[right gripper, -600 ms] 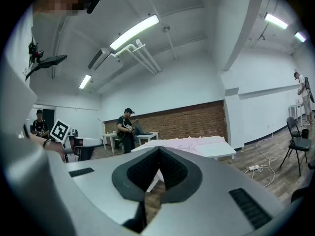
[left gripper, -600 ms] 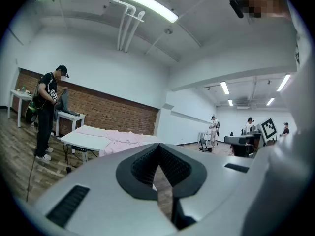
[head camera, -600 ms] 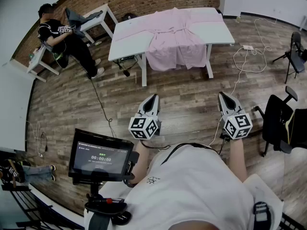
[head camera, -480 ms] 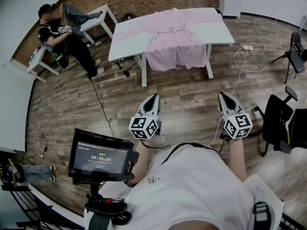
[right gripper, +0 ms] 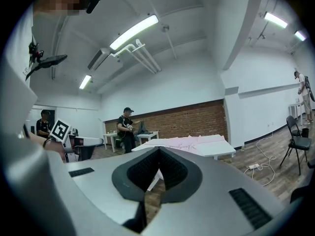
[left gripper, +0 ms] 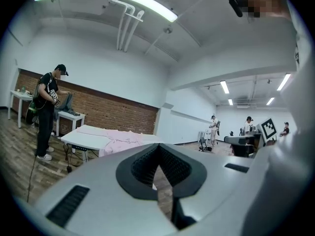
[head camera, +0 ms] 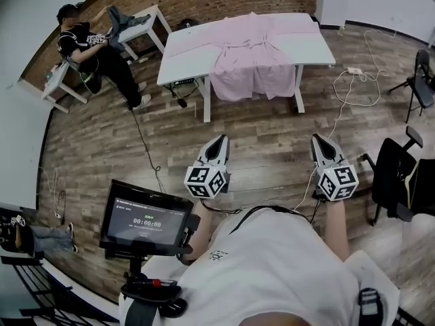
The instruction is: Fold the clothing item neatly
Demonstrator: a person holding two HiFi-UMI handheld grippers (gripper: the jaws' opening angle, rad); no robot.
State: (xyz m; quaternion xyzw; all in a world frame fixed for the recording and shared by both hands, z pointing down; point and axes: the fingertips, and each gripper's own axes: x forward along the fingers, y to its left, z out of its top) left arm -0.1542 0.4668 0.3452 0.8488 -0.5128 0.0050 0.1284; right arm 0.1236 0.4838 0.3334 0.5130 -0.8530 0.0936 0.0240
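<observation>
A pink garment (head camera: 250,54) lies spread over a white table (head camera: 187,46) across the room, its lower part hanging over the near edge. The same garment (left gripper: 118,139) shows far off in the left gripper view, and the garment (right gripper: 189,142) also in the right gripper view. My left gripper (head camera: 218,143) and right gripper (head camera: 319,141) are held level above the wood floor, well short of the table. Both are shut with nothing between the jaws.
A person (head camera: 95,49) handles dark clothing at a small white table (head camera: 144,20) at the back left. A monitor on a stand (head camera: 144,219) is close at my left. Black chairs (head camera: 397,182) stand at the right, a white cable (head camera: 346,87) trails over the floor.
The table and garment sit slightly nearer and the view has shifted a little. The person at the back left has raised the dark clothing. Both grippers hold the same pose.
</observation>
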